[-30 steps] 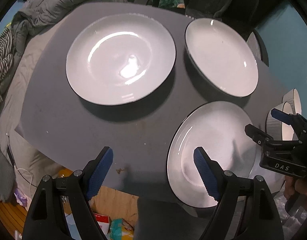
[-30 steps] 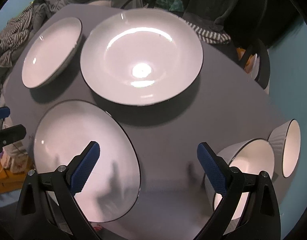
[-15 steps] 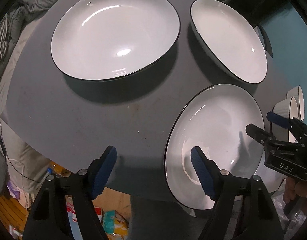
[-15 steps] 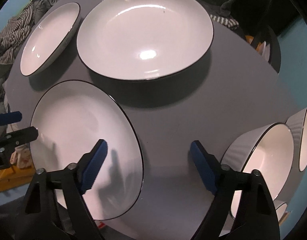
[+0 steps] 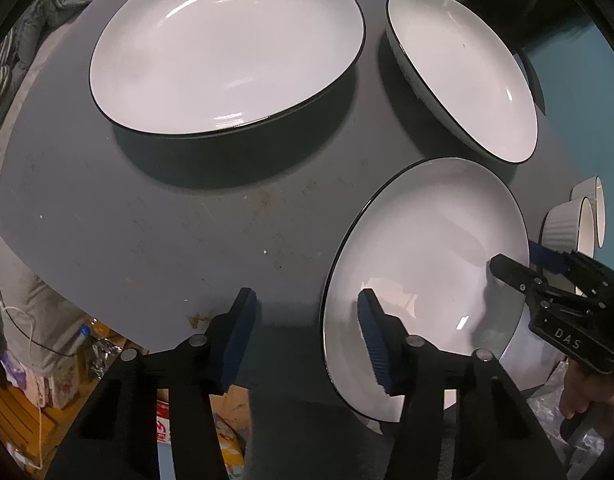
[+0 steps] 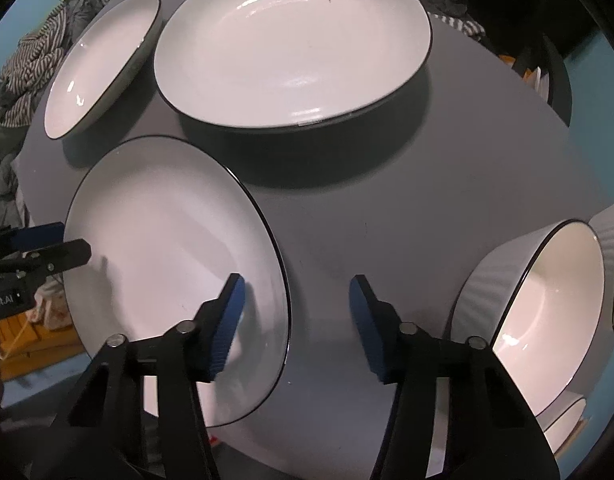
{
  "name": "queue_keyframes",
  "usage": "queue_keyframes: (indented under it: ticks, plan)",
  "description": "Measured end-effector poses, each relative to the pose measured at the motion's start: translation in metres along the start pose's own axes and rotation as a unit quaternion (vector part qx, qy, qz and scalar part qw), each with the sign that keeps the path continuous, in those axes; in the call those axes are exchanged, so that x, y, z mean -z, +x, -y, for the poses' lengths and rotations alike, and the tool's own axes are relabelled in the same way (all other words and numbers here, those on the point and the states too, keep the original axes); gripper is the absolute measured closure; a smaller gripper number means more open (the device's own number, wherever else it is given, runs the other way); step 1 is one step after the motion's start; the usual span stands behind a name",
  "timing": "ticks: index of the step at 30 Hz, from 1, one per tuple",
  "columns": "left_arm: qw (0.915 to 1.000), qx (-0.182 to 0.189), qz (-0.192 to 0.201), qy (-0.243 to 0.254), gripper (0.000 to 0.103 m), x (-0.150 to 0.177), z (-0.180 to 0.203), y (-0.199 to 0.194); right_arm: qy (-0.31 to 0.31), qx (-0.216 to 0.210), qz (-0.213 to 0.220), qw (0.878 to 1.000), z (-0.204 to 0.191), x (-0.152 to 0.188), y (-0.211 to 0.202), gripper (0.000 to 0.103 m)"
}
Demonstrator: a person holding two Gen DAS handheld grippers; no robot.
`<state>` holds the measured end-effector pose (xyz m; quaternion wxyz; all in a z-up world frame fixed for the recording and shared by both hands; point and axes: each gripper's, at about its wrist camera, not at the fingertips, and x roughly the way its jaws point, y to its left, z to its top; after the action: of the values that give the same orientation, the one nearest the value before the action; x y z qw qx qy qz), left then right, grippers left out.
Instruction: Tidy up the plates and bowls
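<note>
Both grippers, left (image 5: 303, 332) and right (image 6: 297, 320), have narrowed astride the near plate's (image 6: 167, 240) rims.

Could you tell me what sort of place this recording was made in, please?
Probably a lived-in home room rather than a tidy kitchen: white plates and bowls sit on a grey table, with heaped clothes beside it and packages on a wooden floor below.
</note>
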<state>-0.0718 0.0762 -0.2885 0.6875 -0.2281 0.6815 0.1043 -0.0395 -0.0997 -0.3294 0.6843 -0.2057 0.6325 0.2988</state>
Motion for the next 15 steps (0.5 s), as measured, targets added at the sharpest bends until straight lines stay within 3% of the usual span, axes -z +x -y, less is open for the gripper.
queue_keyframes:
  ticks: [4, 8, 15]
  plan:
    - [0.9999, 0.009, -0.007, -0.001, 0.062, 0.0, -0.003, 0.005, -0.001, -0.013, -0.002, 1.0, 0.005, 0.0, 0.004, 0.058]
    - [0.9998, 0.015, -0.015, -0.003, 0.07, -0.001, -0.008, 0.011, -0.002, -0.035, -0.003, 0.999, -0.001, 0.007, 0.002, 0.077]
    - [0.9994, 0.027, -0.019, 0.004, 0.078, -0.004, -0.016, 0.016, 0.0, -0.032, 0.0, 0.999, -0.004, 0.004, 0.004, 0.08]
